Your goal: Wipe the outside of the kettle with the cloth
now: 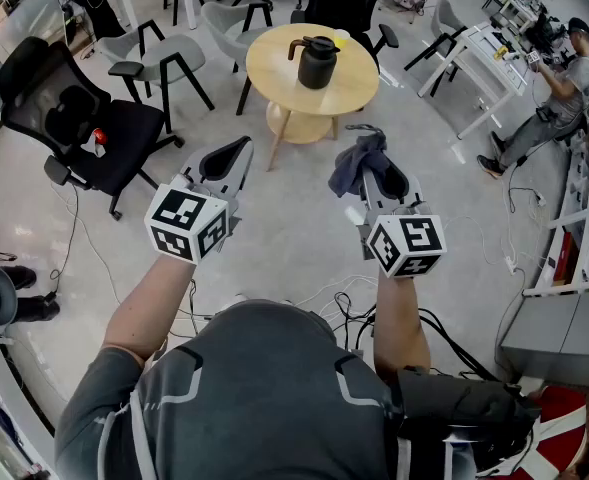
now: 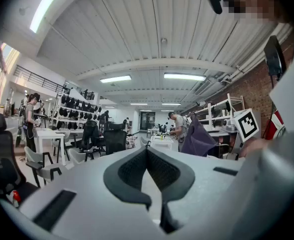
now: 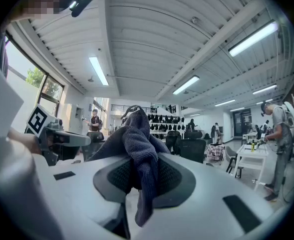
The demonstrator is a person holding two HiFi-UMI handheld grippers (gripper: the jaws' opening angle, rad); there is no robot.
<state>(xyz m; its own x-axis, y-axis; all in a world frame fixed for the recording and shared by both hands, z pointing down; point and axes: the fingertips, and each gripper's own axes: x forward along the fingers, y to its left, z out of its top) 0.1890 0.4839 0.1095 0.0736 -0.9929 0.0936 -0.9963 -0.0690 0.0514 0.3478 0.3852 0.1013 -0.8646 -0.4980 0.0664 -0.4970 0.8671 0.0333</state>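
Office floor (image 1: 284, 233), kettle (image 1: 317, 63) on round table (image 1: 270, 76), cloth (image 1: 357, 160) in right hand-held gripper (image 1: 378, 171)

A round wooden table (image 1: 274, 73) stands far ahead in the middle of the pale floor, with a lower shelf (image 1: 299, 123) under its top and a small yellow thing (image 1: 341, 38) at its far edge. To the left, a black office chair (image 1: 69, 118) carries a small red-and-white object (image 1: 97, 138) on its seat, and a grey chair (image 1: 164, 58) stands between it and the table. At the far right a person (image 1: 559, 93) is beside a white desk (image 1: 479, 48), and dark cables (image 1: 346, 313) trail over the near floor.
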